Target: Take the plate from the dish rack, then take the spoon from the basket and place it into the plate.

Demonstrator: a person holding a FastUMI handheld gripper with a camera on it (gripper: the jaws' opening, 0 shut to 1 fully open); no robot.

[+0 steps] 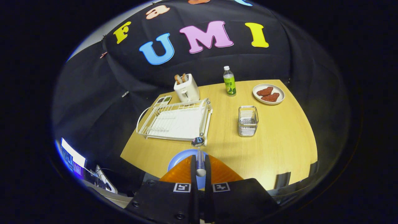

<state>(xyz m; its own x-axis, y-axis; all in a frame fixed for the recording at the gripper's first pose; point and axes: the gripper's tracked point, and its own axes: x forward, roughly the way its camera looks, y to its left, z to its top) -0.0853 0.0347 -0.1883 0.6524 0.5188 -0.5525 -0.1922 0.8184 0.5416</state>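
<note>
**Holding the spoon over the blue plate**

Gripping the spoon [199,155] by its handle, you are keeping the gripper [200,168] nearly closed, both orange fingers [182,172] pressing on the handle from either side with just the handle's width between them. The spoon is sitting between the fingers, its butt end back near the finger bases and its bowl sticking out past the fingertips. Its long axis is running straight along the fingers, pointing away from you toward the dish rack [175,121], with the shiny bowl at the far end, near the rack's front corner in this view.

The blue plate [180,158] is lying on the wooden table [279,140] directly beneath the fingers and the spoon, mostly hidden by them; its rim is showing on the left side and between the finger bases. You cannot tell whether the spoon is touching the plate.

The dish rack is standing just beyond the plate with nothing in its slots. The wire basket [248,121] is sitting to the right of the rack, apart from it. Farther back, a toaster [186,88] with bread in it, a green-labelled bottle [229,81] and a white plate with two brown pieces [268,94] are standing along the table's far edge.
</note>
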